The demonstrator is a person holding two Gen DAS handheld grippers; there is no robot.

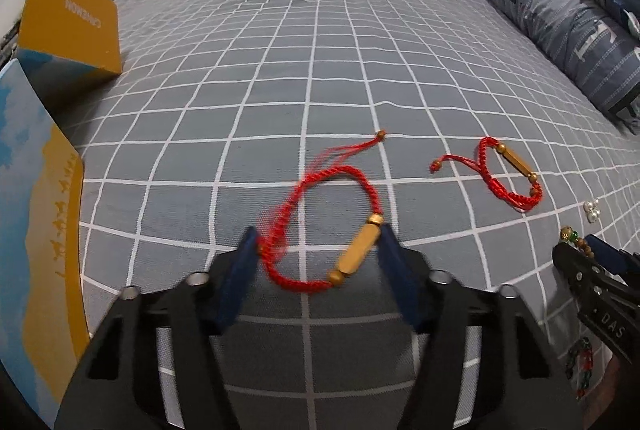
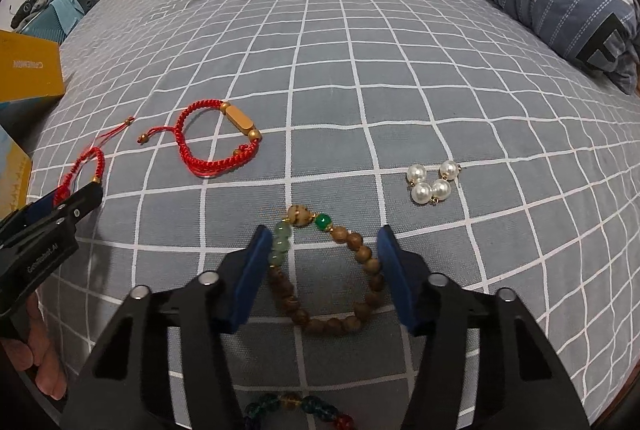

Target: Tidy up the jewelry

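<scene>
A red braided bracelet with a gold tube [image 1: 320, 230] sits between the fingers of my left gripper [image 1: 318, 250]; its jaws stand wide, touching its sides, and the cord is blurred. A second red bracelet [image 1: 508, 172] lies to the right; it also shows in the right wrist view [image 2: 218, 144]. My right gripper [image 2: 324, 262] is open around a wooden bead bracelet with green beads [image 2: 332, 274] lying on the bed. Pearl pieces [image 2: 434, 182] lie to its right. A coloured bead bracelet [image 2: 300, 408] lies under the right gripper.
The grey checked bedsheet [image 1: 320, 50] covers the bed. A yellow box [image 1: 72, 18] with an open lid [image 1: 36, 210] stands at the left. A rolled blue quilt [image 1: 560, 18] lies along the right. The left gripper [image 2: 86, 196] shows in the right wrist view.
</scene>
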